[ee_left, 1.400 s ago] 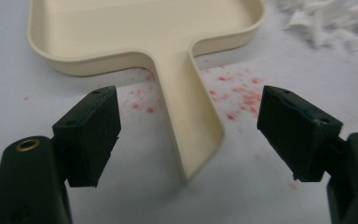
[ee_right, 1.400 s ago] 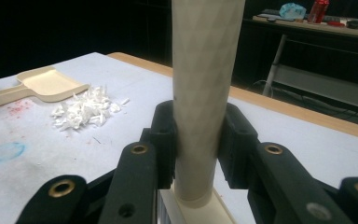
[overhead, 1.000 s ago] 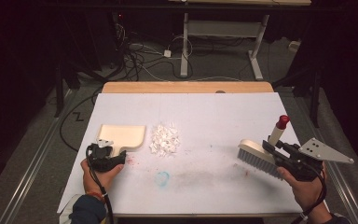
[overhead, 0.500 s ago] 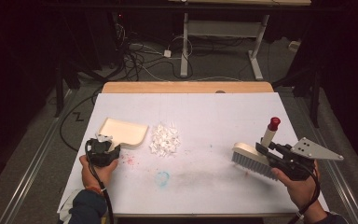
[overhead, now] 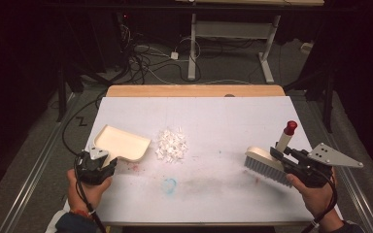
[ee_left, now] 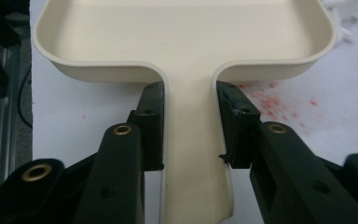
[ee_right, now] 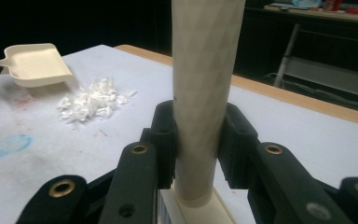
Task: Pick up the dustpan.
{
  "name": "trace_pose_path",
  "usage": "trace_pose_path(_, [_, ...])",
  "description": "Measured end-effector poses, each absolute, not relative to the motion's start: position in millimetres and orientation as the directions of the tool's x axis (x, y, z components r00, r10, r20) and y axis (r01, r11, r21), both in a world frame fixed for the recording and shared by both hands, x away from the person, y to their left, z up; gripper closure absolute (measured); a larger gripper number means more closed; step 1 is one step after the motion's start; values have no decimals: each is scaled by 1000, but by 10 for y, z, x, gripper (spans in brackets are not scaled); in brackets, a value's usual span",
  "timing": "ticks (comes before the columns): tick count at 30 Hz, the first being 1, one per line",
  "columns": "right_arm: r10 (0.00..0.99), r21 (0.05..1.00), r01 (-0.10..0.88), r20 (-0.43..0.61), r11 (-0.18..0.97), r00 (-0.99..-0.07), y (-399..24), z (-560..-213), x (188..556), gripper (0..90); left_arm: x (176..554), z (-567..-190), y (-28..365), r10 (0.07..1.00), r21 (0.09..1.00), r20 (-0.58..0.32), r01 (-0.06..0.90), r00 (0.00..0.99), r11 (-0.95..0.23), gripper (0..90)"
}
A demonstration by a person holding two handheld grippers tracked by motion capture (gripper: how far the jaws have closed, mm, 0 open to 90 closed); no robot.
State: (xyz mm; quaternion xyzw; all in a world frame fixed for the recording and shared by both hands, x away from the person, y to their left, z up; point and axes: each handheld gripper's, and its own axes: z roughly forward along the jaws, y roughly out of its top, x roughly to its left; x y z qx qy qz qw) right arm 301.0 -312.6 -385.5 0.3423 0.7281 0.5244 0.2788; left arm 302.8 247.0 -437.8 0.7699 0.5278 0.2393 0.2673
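A cream dustpan [overhead: 124,141] sits at the table's left with its mouth turned toward a small pile of white paper scraps [overhead: 171,145]. My left gripper [overhead: 108,162] is shut on the pan's flat handle. In the left gripper view both pads press the sides of the dustpan [ee_left: 182,32] handle inside my left gripper [ee_left: 189,121]. At the right, my right gripper [overhead: 280,153] is shut on the pale, red-tipped handle of a hand brush [overhead: 264,164], whose grey bristles point down at the table. The right gripper view shows the brush handle [ee_right: 205,70] clamped upright in my right gripper [ee_right: 198,140], with the scraps [ee_right: 91,100] and dustpan [ee_right: 35,63] beyond.
White sheet covers the table [overhead: 223,116], and a bare wooden strip [overhead: 194,91] runs along the far edge. A blue smear [overhead: 169,184] and red specks [overhead: 135,167] mark the sheet near the front. Cables [overhead: 145,58] and a desk frame [overhead: 233,29] lie on the dark floor beyond.
My left gripper has drawn back toward the front left, and the dustpan has shifted and tilted with it. The right gripper and brush have hardly moved.
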Motion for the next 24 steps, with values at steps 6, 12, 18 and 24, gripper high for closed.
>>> trace_pose_path(6, [785,954,206,-46,219,-618,-3124,-3859,3016,717,2778,-4388,2428,915,637,80,686,396,-353,636])
trace_pose_path(12, [782,953,201,-53,224,-621,-3102,-3854,3027,717,2610,-4499,2253,870,582,65,690,488,-430,635])
trace_pose_path(18, [772,956,200,-40,214,-635,-3078,-3868,3064,717,2587,-4489,2230,860,577,62,685,507,-445,634])
trace_pose_path(24, [773,954,214,-29,211,-633,-3062,-3888,3117,717,2605,-4504,2212,849,569,62,681,524,-461,634])
